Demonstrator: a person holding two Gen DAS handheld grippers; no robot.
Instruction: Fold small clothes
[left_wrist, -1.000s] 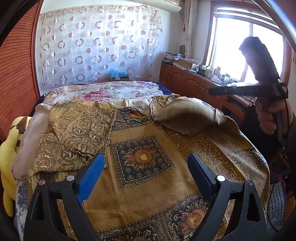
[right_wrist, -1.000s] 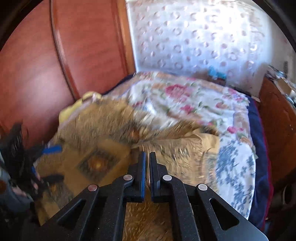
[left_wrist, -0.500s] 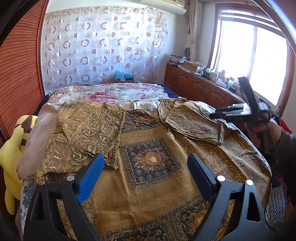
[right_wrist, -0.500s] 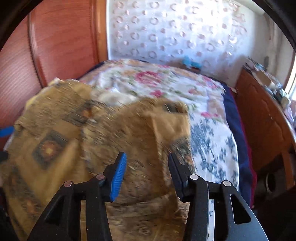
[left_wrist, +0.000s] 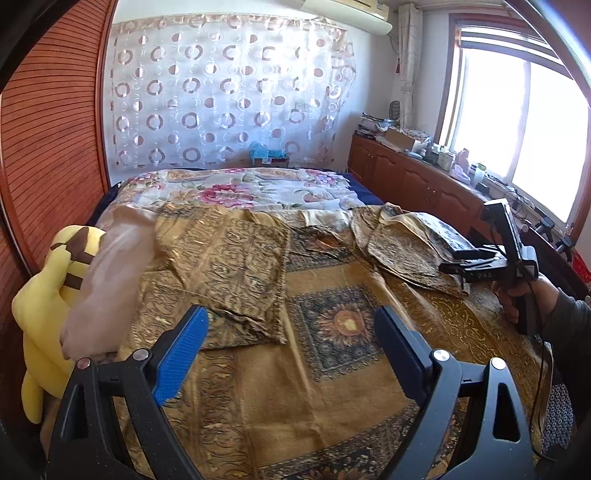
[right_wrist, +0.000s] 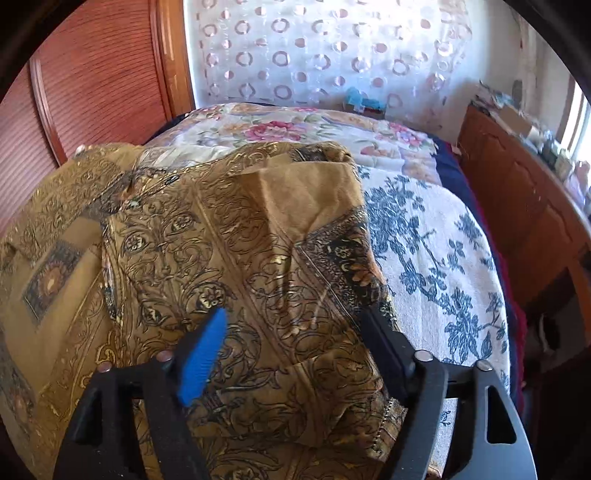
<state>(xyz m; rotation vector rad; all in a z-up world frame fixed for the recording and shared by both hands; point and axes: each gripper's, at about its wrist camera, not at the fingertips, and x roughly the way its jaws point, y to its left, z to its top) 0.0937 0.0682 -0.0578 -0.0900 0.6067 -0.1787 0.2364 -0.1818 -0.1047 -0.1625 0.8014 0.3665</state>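
A large golden-brown patterned cloth (left_wrist: 332, 369) lies spread over the bed. Its left flap (left_wrist: 229, 273) and right flap (left_wrist: 406, 247) are folded in toward the middle. My left gripper (left_wrist: 288, 354) is open and empty, hovering above the cloth's near part. My right gripper (right_wrist: 295, 350) is open just above the folded right flap (right_wrist: 240, 240), holding nothing. It also shows in the left wrist view (left_wrist: 480, 254), at the bed's right side, hand-held.
A floral bedsheet (left_wrist: 240, 188) covers the far end of the bed. A yellow plush toy (left_wrist: 40, 306) and a pink pillow (left_wrist: 107, 291) lie at the left edge. Wooden cabinets (left_wrist: 424, 181) stand on the right, a wooden wardrobe (left_wrist: 48, 147) on the left.
My right gripper carried the right flap over the cloth, opened and let it go. The flap now lies folded. My left gripper stayed open, nearly still.
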